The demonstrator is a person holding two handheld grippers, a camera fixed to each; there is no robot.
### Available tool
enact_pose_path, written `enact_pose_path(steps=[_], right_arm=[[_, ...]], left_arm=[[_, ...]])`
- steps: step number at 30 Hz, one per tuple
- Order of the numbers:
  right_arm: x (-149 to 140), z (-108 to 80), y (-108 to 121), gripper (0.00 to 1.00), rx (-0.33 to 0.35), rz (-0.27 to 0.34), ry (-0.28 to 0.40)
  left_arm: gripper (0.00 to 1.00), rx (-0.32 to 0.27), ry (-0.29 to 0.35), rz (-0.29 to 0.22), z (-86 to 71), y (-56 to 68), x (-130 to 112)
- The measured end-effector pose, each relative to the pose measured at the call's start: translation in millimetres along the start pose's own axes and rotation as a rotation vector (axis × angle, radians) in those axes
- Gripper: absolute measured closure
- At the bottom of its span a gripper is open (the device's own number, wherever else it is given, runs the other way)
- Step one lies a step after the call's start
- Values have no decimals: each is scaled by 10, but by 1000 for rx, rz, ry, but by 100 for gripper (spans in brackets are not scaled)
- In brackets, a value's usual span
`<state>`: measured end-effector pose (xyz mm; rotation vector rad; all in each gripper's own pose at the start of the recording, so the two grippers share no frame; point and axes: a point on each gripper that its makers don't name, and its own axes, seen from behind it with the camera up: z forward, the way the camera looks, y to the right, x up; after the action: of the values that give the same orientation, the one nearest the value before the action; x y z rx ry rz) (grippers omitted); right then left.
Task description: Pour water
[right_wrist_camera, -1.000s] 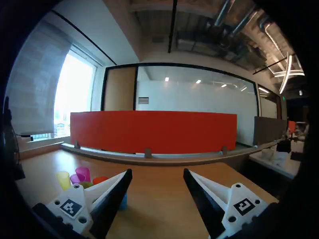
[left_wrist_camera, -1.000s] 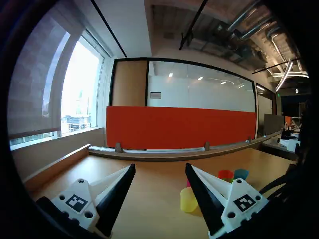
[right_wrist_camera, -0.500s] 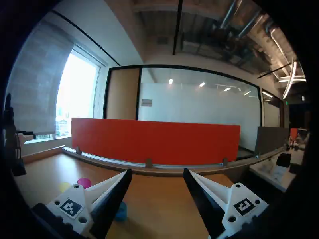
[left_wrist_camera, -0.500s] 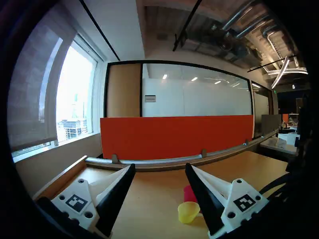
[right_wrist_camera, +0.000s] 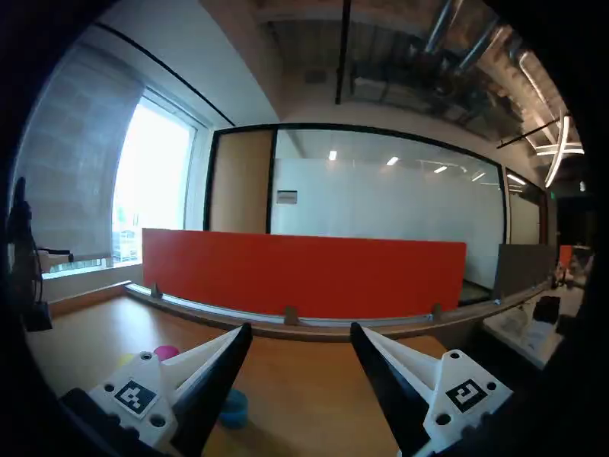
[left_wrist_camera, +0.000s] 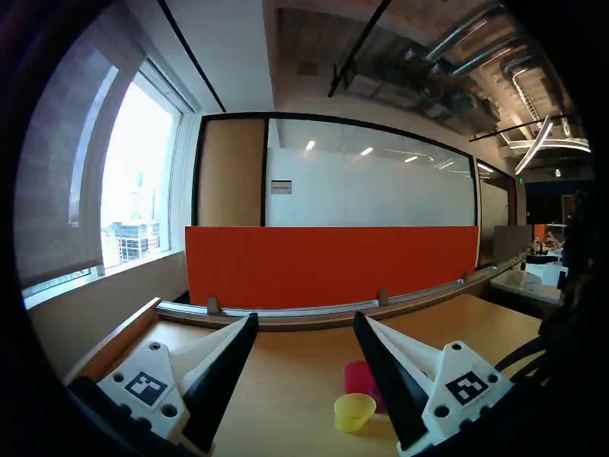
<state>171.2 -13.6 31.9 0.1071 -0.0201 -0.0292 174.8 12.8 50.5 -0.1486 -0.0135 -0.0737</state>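
Cups are on the wooden desk, none held. In the left gripper view, we see a yellow cup standing upright, low and just inside the right finger. A magenta cup sits right behind it, partly hidden by that finger. We can't tell whether they touch or hold any water.

Left gripper: jaws wide apart, nothing between them, hovering above the desk, short of the cups.

In the right gripper view, a blue cup sits on the desk just inside the left finger. The rim of a magenta cup and a sliver of a yellow one poke out over that finger's top edge.

Right gripper: jaws also spread, empty, above bare desk.

Beyond the desk, both views have the orange divider along the far edge. A glass wall is behind it, a bright window on the left and exposed pipes at the ceiling.
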Motion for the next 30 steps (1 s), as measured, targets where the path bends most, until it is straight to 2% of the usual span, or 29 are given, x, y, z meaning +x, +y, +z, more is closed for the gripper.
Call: enact_pose_path(steps=[5,8,15,21,30], right_arm=[[29,14,-91,0,57,-19,-13],[9,17,-145,0,95,-51,-32],[-52,22,-255,0,168,-132,-82],[-103,17,-382,0,241,-174,-109],[-71,26,-527,0,314,-244,-130]], left_arm=[[7,-54,-28,4,32,105,-36],[7,-89,-42,26,58,162,-61],[7,-146,-73,114,114,261,-139],[7,-229,-77,177,114,446,-147],[7,-337,-118,185,129,696,-221]])
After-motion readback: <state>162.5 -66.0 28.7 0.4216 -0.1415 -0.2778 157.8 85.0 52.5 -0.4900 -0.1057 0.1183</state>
